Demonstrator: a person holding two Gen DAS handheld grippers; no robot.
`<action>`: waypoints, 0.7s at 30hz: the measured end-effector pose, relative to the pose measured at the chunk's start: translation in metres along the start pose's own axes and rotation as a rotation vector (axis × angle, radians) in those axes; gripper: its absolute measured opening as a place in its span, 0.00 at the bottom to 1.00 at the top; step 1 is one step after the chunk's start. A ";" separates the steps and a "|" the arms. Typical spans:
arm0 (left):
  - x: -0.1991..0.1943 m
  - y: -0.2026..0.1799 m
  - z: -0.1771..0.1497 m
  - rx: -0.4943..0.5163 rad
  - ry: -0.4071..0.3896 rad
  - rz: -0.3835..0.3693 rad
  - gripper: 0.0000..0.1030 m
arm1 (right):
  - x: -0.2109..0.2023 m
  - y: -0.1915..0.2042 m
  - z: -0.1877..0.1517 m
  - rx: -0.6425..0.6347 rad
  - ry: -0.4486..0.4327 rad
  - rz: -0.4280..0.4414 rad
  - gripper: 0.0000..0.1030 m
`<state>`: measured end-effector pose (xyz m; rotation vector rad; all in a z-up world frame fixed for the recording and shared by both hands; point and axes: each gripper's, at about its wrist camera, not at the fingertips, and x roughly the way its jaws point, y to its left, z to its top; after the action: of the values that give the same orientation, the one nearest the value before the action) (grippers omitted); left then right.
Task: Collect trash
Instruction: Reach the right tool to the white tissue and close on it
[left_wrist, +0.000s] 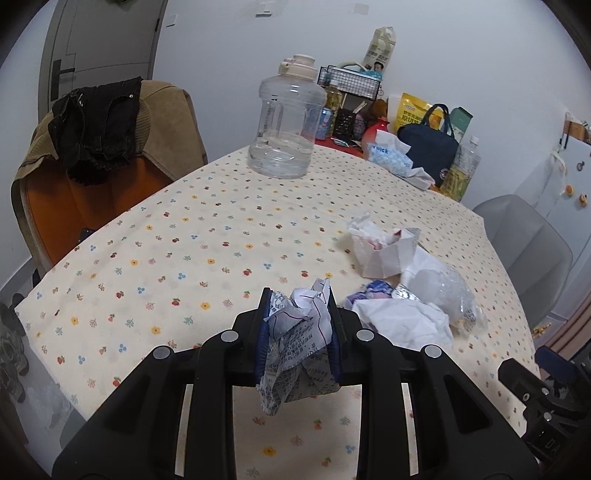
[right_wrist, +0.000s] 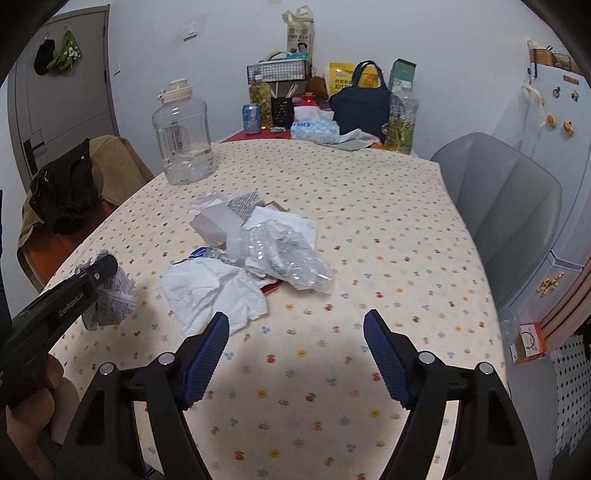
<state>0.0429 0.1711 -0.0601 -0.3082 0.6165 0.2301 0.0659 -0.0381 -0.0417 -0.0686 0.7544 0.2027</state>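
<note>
My left gripper (left_wrist: 298, 301) is shut on a crumpled printed paper (left_wrist: 295, 343) and holds it above the floral tablecloth (left_wrist: 177, 258). It also shows in the right wrist view (right_wrist: 105, 267) with the paper (right_wrist: 110, 302) hanging from it. My right gripper (right_wrist: 295, 325) is open and empty, just short of a trash pile: a white tissue (right_wrist: 210, 291), a crushed clear plastic bottle (right_wrist: 288, 254) and a white paper box (right_wrist: 218, 218). The pile also shows in the left wrist view, with the box (left_wrist: 384, 251) and tissue (left_wrist: 402, 321).
A big clear water jug (right_wrist: 184, 136) stands at the far left of the table. Bottles, a tissue pack (right_wrist: 314, 129) and a dark bag (right_wrist: 362, 99) crowd the far end. A grey chair (right_wrist: 506, 206) is on the right; a clothes-draped chair (right_wrist: 74, 184) is on the left.
</note>
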 end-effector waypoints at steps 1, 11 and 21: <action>0.004 0.003 0.001 -0.004 0.002 0.003 0.25 | 0.003 0.003 0.000 -0.002 0.008 0.009 0.68; 0.030 0.013 -0.002 -0.015 0.051 0.000 0.25 | 0.040 0.029 0.003 -0.038 0.081 0.064 0.59; 0.042 0.008 -0.002 0.010 0.084 0.013 0.25 | 0.076 0.039 -0.004 -0.038 0.151 0.118 0.40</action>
<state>0.0729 0.1830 -0.0883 -0.3052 0.7023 0.2268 0.1087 0.0118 -0.0961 -0.0759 0.9065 0.3264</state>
